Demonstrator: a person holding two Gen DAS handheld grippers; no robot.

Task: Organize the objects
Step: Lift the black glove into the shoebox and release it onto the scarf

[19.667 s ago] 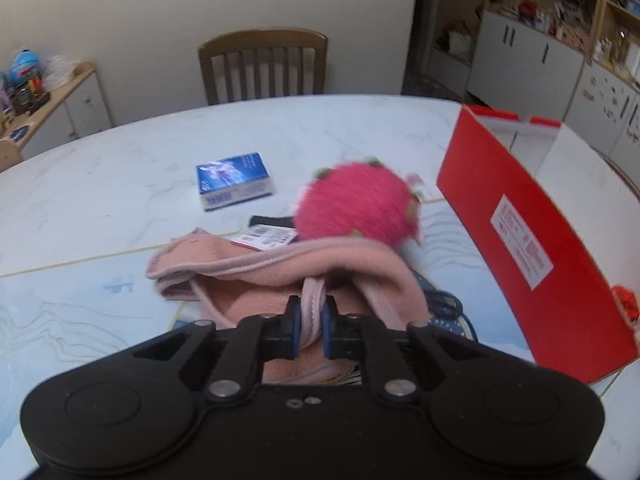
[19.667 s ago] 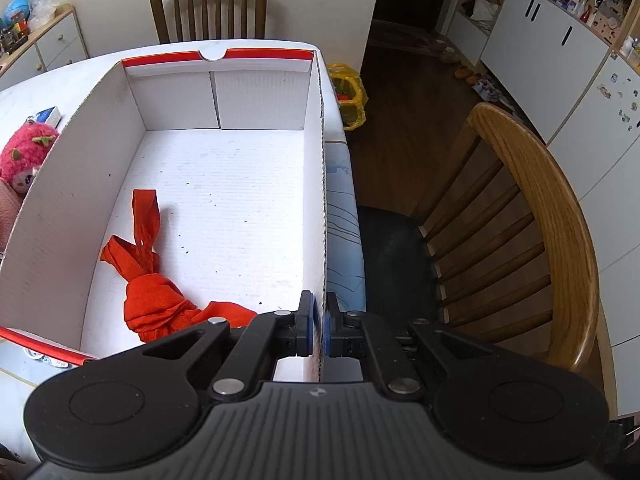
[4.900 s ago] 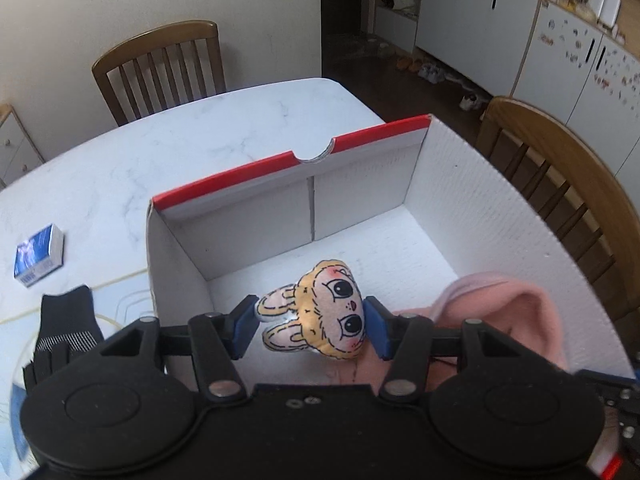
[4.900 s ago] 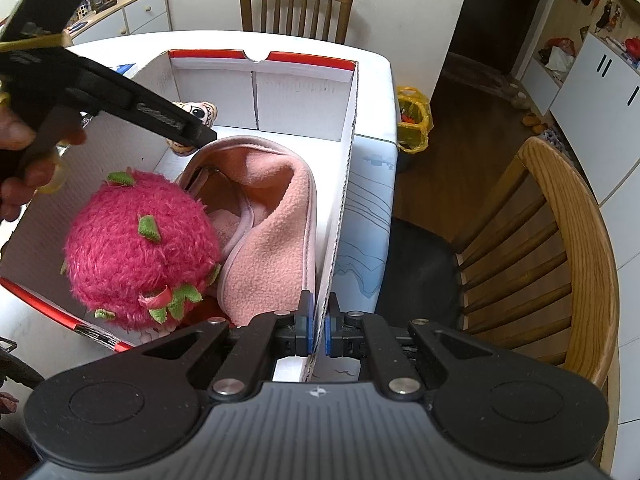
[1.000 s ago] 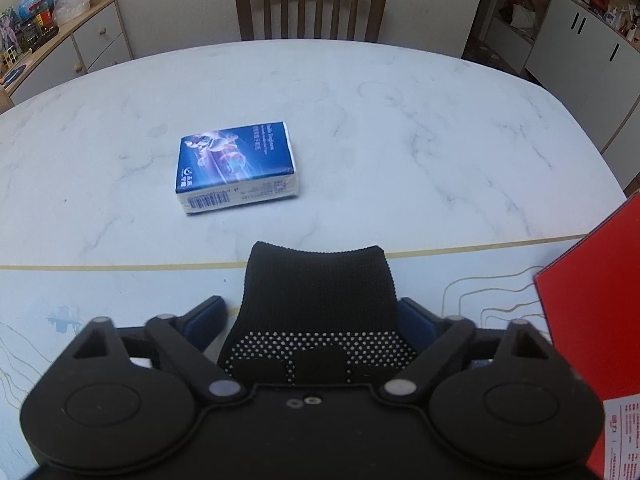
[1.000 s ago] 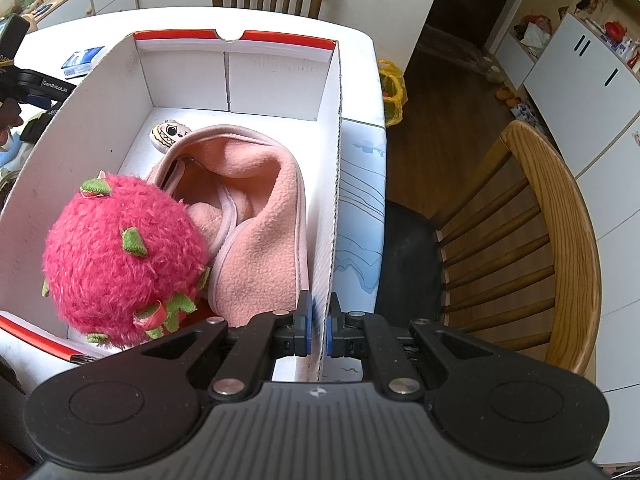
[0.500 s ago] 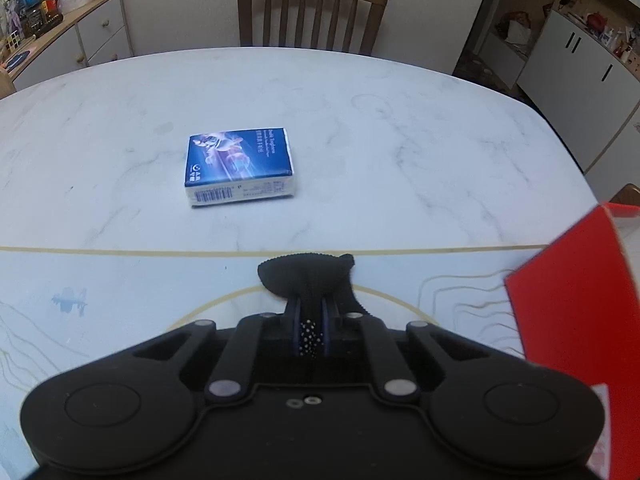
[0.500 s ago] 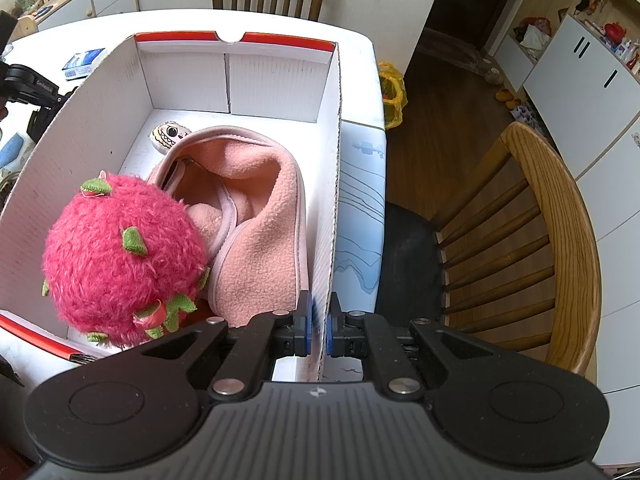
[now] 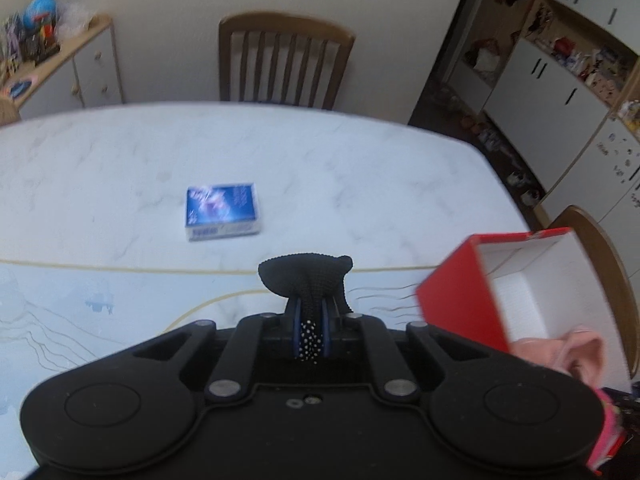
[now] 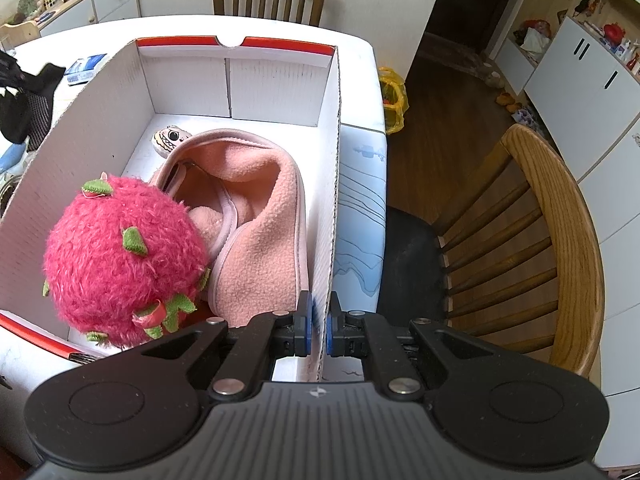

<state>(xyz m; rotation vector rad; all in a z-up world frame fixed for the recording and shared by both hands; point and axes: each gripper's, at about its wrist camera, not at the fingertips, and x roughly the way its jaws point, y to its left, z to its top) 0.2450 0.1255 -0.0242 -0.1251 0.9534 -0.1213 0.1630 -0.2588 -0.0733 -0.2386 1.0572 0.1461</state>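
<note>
The left claw (image 9: 311,334) pinches the black dotted glove (image 9: 306,276) above the counter (image 9: 360,184) (blue packet (image 9: 222,211) beyond), while the right claw (image 10: 318,330) clamps the box wall (image 10: 330,216).

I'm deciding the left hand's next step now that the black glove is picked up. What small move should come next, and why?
Probably carry the black glove to the right, over the box wall, before letting go. The left gripper is shut on the glove, and the box's white inside lies open just to its right. The right gripper clamps the near wall, steadying the box. The blue packet is left on the table.
</note>
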